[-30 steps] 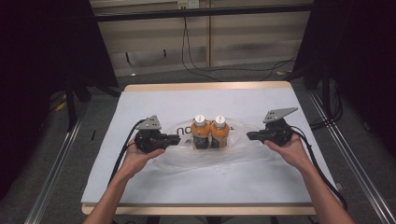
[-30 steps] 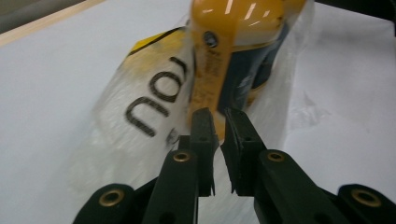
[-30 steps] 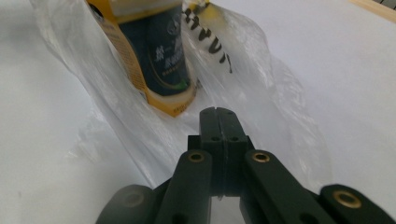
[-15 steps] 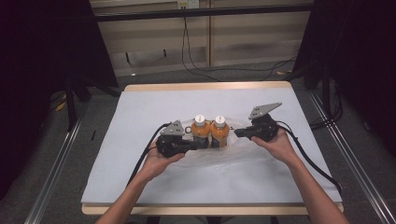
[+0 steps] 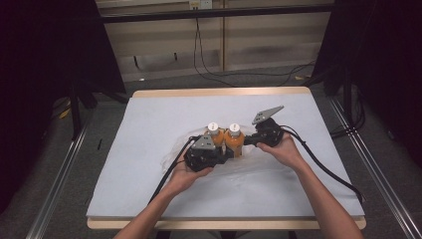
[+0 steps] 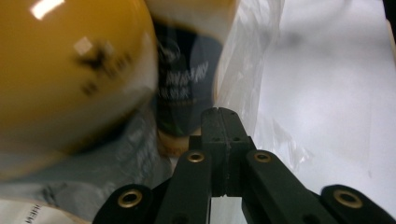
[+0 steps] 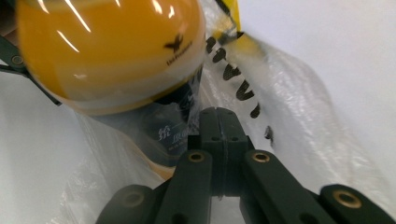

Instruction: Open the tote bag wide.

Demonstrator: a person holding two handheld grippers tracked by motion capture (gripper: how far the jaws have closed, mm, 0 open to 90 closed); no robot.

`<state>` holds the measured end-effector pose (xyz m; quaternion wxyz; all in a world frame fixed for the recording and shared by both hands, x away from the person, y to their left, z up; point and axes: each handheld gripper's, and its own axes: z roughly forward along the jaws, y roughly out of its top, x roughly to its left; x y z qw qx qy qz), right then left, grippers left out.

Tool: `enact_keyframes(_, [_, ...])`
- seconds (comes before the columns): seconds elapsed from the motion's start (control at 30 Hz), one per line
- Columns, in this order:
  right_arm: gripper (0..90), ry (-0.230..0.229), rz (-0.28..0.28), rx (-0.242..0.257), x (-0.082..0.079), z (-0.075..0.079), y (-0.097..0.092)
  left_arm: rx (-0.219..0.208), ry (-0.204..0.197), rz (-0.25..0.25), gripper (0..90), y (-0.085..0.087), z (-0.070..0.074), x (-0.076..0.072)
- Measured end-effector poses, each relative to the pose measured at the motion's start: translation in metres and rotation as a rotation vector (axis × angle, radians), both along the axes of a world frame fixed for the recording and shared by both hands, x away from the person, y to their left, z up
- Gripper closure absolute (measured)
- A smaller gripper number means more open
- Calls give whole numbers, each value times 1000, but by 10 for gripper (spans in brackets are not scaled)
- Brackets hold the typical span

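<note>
Both grippers have closed in on the centre of the table since the earlier frames, where we held them well apart at either side.

Item: two orange bottles (image 5: 226, 140) with white caps, upright, side by side on a crumpled clear plastic bag (image 5: 249, 162), mid-table on the white table cover (image 5: 149, 124).

Item: left gripper (image 5: 221, 155), jaws pressed fully together with nothing visibly between them, tips just beside the left bottle (image 6: 70, 74) and the bag's film.

Item: right gripper (image 5: 247, 142), jaws likewise fully together, tips at the right bottle (image 7: 112, 51), against the bag's printed film (image 7: 280, 130); we cannot tell whether film is pinched.

Status, as we judge it: approach done; bottles not yet inside the bag; opening the bag and loading both are left.
</note>
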<state>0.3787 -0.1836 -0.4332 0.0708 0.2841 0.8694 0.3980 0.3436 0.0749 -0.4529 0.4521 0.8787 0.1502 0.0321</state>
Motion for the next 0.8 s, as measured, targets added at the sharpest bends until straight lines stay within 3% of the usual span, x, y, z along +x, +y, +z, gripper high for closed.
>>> enact_keyframes(0.1, [900,17,2,-16,2,-7,4,42,-8,-9,900,2,-4,0])
enact_keyframes(0.17, [900,34,2,-23,6,-13,6,49,-10,-3,900,2,-8,-1])
enact_keyframes(0.2, [900,36,0,-24,8,-16,6,76,-16,-2,900,2,-9,-1])
enact_keyframes(0.33, [900,55,-23,-22,15,-24,6,80,-31,22,900,2,-18,-1])
enact_keyframes(0.5, [900,91,-40,-5,26,-32,7,105,-16,-8,900,0,-24,-5])
enact_keyframes(0.8, [900,128,-53,-40,43,-44,14,127,-21,-25,900,-3,-31,-9])
